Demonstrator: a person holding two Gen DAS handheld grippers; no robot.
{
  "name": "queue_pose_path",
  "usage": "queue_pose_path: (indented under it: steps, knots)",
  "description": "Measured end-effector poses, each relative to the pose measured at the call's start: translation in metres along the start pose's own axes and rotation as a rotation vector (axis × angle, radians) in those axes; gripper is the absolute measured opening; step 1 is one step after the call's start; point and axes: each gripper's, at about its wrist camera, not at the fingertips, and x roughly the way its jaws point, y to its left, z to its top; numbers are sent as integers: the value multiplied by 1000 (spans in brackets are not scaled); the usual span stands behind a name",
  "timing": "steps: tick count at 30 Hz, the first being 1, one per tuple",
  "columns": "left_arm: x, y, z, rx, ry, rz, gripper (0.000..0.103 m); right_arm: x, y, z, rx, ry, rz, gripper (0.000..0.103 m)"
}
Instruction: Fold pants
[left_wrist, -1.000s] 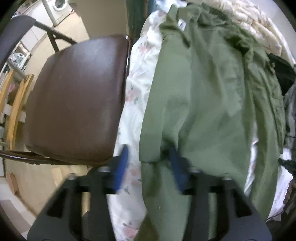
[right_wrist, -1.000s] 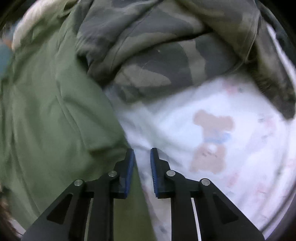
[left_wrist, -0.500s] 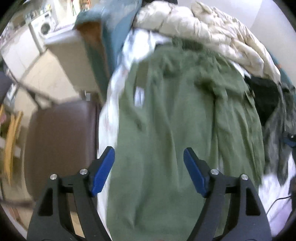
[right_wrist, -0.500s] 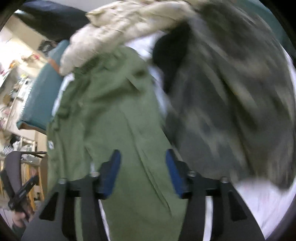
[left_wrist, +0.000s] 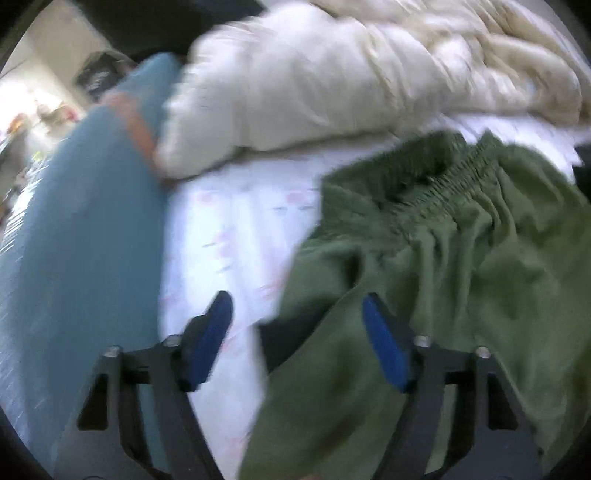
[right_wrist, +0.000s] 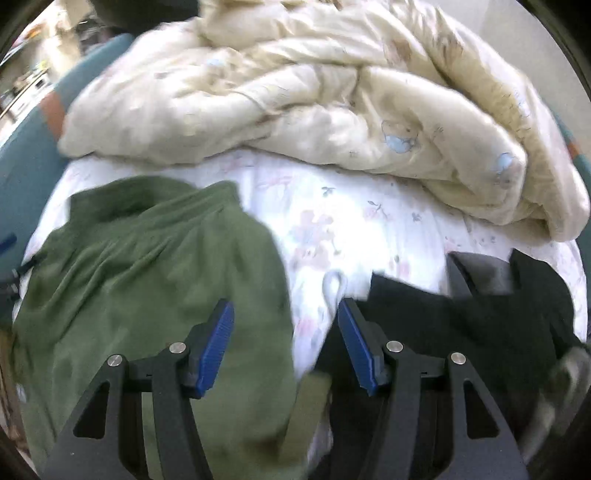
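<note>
Olive green pants (left_wrist: 443, 280) lie on a white floral bedsheet (left_wrist: 229, 229), their gathered waistband (left_wrist: 454, 177) at the far end. My left gripper (left_wrist: 297, 314) is open and empty over the pants' left edge near the waist. In the right wrist view the pants (right_wrist: 147, 280) fill the left half. My right gripper (right_wrist: 284, 321) is open and empty over the pants' right edge and the sheet (right_wrist: 332, 221).
A crumpled cream duvet (right_wrist: 314, 92) is piled at the far end of the bed. A dark garment (right_wrist: 480, 332) lies right of the pants. A teal bed frame (left_wrist: 74, 258) runs along the left side.
Both grippers opened and swung up from the pants' leg end to the waistband end. The brown chair and camouflage garment have left view.
</note>
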Motion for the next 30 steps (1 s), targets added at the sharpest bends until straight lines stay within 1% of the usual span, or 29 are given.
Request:
queue_pose_path:
  steps: [1,2,3,4,5,6,7,9,10,11,12,13,14,15,16,18,19,20,21,22,23,25,26,27,28,29,30]
  knots:
    - [14,-10,3,31,7,-12,58,7,-1,6,7,3,-10,61]
    - [23,-17,5,49,16,-10,58,18,-2,13,12,1,-13,61]
    - [33,-24,5,76,27,-8,52,28,-2,20,18,3,-5,61]
    - [41,-30,5,111,31,9,36,37,-4,24,31,9,13,61]
    - [48,-36,4,160,35,39,27,49,-5,29,49,21,33,61]
    - [49,-39,3,182,26,51,18,63,-4,34,62,39,35,61]
    - [49,-39,3,195,8,57,6,76,-2,39,69,53,15,60]
    - [32,-28,3,161,-60,5,3,94,6,44,48,52,-61,60]
    - [17,-17,3,116,-108,-41,3,98,10,46,43,45,-67,60]
    - [-2,2,0,24,-159,-123,2,103,13,47,50,43,-27,60]
    - [-15,20,-3,-46,-181,-182,3,109,14,46,72,55,42,60]
    - [-24,39,-9,-107,-188,-190,3,113,14,43,94,75,116,51]
    - [-26,50,-13,-148,-189,-173,3,117,16,39,94,103,184,35]
    - [-24,61,-15,-189,-173,-162,3,115,22,34,63,100,208,8]
    - [-16,75,-18,-249,-138,-165,3,107,29,29,16,75,212,1]
    - [3,90,-22,-350,-53,-192,3,77,49,17,-109,-25,212,0]
    - [10,94,-26,-386,-28,-201,4,55,61,7,-185,-94,212,0]
    - [17,97,-29,-407,-3,-200,5,39,71,-3,-252,-143,209,0]
    - [22,97,-32,-408,9,-190,6,21,82,-16,-332,-172,235,0]
    - [26,96,-34,-400,20,-171,6,11,94,-31,-415,-174,232,0]
    - [30,94,-37,-389,34,-165,6,10,102,-42,-482,-134,224,1]
    - [29,88,-41,-364,26,-157,6,34,116,-64,-580,112,261,1]
    - [27,84,-43,-343,16,-146,6,43,119,-72,-621,158,211,2]
    - [26,79,-45,-320,12,-130,6,43,120,-75,-636,143,173,6]
    - [26,77,-45,-310,14,-122,6,40,118,-70,-616,138,199,7]
    - [25,79,-48,-309,16,-121,6,32,113,-61,-552,114,257,8]
    - [25,79,-49,-309,19,-117,6,23,104,-50,-467,69,307,24]
